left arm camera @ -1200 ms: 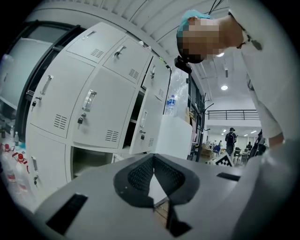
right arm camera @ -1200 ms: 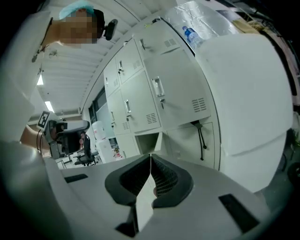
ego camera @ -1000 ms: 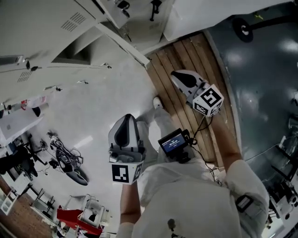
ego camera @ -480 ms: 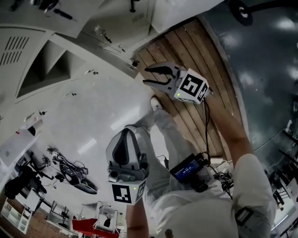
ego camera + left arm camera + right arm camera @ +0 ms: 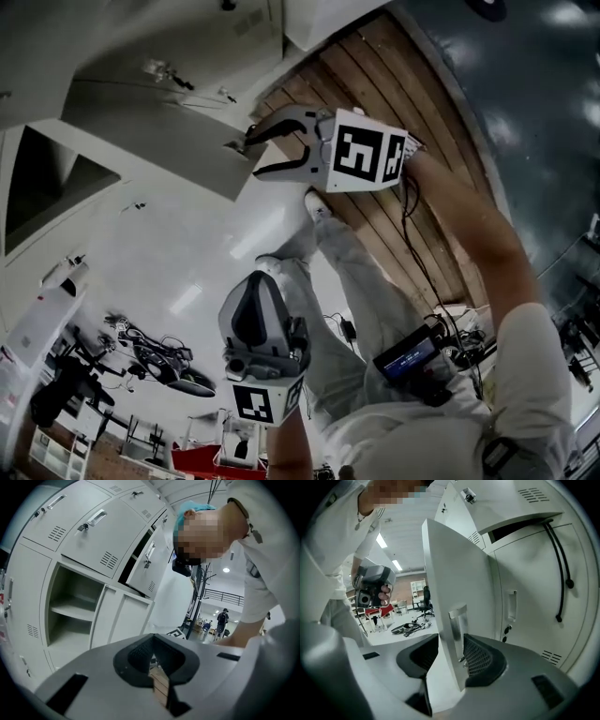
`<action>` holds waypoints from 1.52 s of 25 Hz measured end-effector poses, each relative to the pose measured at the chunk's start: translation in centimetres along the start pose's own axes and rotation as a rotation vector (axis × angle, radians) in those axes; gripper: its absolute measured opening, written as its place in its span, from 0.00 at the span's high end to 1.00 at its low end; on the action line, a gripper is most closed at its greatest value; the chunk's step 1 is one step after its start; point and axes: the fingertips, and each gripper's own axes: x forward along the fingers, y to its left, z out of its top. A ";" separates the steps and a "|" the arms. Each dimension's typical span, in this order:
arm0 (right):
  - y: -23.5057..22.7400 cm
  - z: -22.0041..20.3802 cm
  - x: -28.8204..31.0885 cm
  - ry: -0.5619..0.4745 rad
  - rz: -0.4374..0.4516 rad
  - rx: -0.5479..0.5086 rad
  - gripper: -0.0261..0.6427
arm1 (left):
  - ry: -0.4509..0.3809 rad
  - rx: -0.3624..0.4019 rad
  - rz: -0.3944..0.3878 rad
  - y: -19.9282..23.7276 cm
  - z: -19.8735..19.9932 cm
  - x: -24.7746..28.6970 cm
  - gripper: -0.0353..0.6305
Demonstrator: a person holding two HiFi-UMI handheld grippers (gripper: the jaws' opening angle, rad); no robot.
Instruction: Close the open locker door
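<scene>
While the right gripper (image 5: 255,155) has just spread its jaws astride the locker door (image 5: 450,573) edge, left gripper (image 5: 253,291) well apart from that door, jaws pressed together

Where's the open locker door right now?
In the right gripper view the open locker door stands edge-on at centre, between the jaws of the right gripper, which have just been opening; closed lockers stand to its right.

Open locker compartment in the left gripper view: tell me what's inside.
A single shelf crosses the open compartment; nothing shows on it. Its lowest part is covered by the left gripper.
</scene>
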 end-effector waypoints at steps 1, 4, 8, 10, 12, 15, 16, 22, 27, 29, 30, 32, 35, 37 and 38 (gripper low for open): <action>0.1 -0.1 0.2 0.006 0.008 -0.009 0.71 | -0.002 -0.002 0.000 0.1 -0.2 0.2 0.94; 0.3 -0.3 0.9 0.009 0.031 -0.018 0.71 | -0.025 0.013 0.006 0.7 -0.2 0.7 0.94; 0.7 -0.5 1.6 0.015 0.051 -0.029 0.71 | -0.039 0.004 0.017 1.3 -0.5 0.5 0.94; 1.1 -0.4 2.2 0.016 0.062 -0.034 0.71 | -0.033 0.000 0.031 1.7 -0.9 0.0 0.94; 1.4 -0.4 2.7 0.016 0.076 -0.039 0.71 | -0.039 -0.004 0.045 2.0 -1.0 -0.2 0.94; 2.2 -0.3 3.5 0.016 0.099 -0.044 0.71 | -0.061 0.002 0.060 2.1 -0.9 -0.8 0.94; 2.7 -0.2 4.0 0.017 0.107 -0.046 0.71 | -0.062 0.002 0.065 2.2 -1.0 -1.3 0.94; 4.5 0.5 7.3 0.033 0.164 -0.063 0.71 | -0.064 -0.055 0.131 4.1 -2.9 -3.4 0.94; 5.4 1.6 9.1 0.036 0.169 -0.067 0.71 | -0.115 -0.054 0.143 5.8 -2.3 -3.6 0.94; 5.9 2.1 10.5 0.043 0.166 -0.080 0.71 | -0.123 -0.053 0.152 7.0 -2.3 -4.4 0.94; 6.2 2.3 11.3 0.049 0.164 -0.084 0.71 | -0.124 -0.052 0.160 7.6 -2.3 -5.0 0.94; 6.8 2.6 12.9 0.057 0.156 -0.088 0.71 | -0.129 -0.050 0.184 9.2 -2.2 -6.4 0.94; 6.9 3.5 15.4 0.067 0.137 -0.101 0.71 | -0.171 -0.062 0.232 12.2 -1.2 -8.2 0.94; 6.7 4.0 16.9 0.076 0.126 -0.105 0.71 | -0.195 -0.075 0.264 14.1 -0.8 -9.2 0.94; 6.6 4.3 17.6 0.079 0.121 -0.107 0.71 | -0.201 -0.078 0.275 15.0 -0.7 -9.7 0.94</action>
